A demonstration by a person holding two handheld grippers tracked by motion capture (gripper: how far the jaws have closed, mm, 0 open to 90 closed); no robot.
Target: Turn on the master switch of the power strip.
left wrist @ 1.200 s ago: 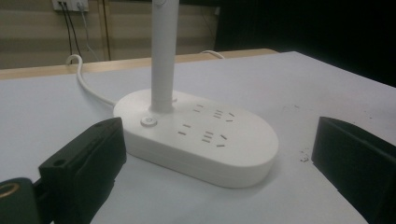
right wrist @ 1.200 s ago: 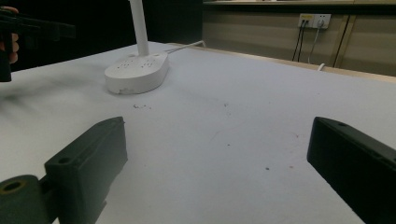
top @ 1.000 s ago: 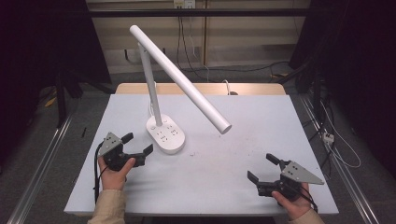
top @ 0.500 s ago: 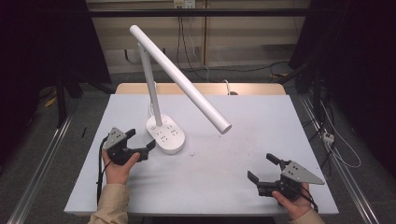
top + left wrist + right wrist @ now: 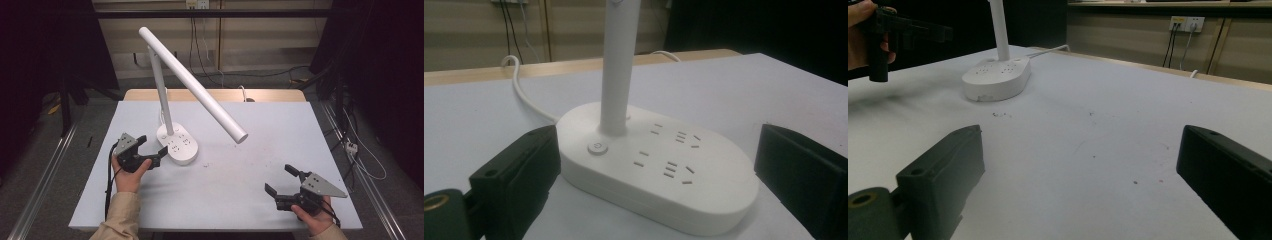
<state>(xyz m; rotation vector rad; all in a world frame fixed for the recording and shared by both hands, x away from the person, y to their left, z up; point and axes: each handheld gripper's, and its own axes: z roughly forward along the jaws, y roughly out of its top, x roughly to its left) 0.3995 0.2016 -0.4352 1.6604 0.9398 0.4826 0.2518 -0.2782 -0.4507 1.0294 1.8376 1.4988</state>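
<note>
A white desk lamp stands on the pale table (image 5: 240, 210); its oval base (image 5: 177, 144) carries socket slots and a round power button (image 5: 597, 148). A column (image 5: 619, 65) rises from the base and a long tube head (image 5: 195, 87) slants down to the right. My left gripper (image 5: 152, 146) is open at the left of the base, and in the left gripper view its jaws stand either side of the base (image 5: 664, 170) without touching it. My right gripper (image 5: 280, 180) is open and holds nothing near the front right of the table. The right gripper view has the lamp base (image 5: 995, 77) far off.
The lamp's white cable (image 5: 524, 95) runs from the base toward the far table edge. Small dark specks (image 5: 1000, 115) dot the table near the base. A wall socket (image 5: 1187, 22) with plugged cables sits behind the table. Dark floor and rails flank both sides.
My left gripper has moved right, up to the lamp base. The right gripper and the lamp have stayed where they were.
</note>
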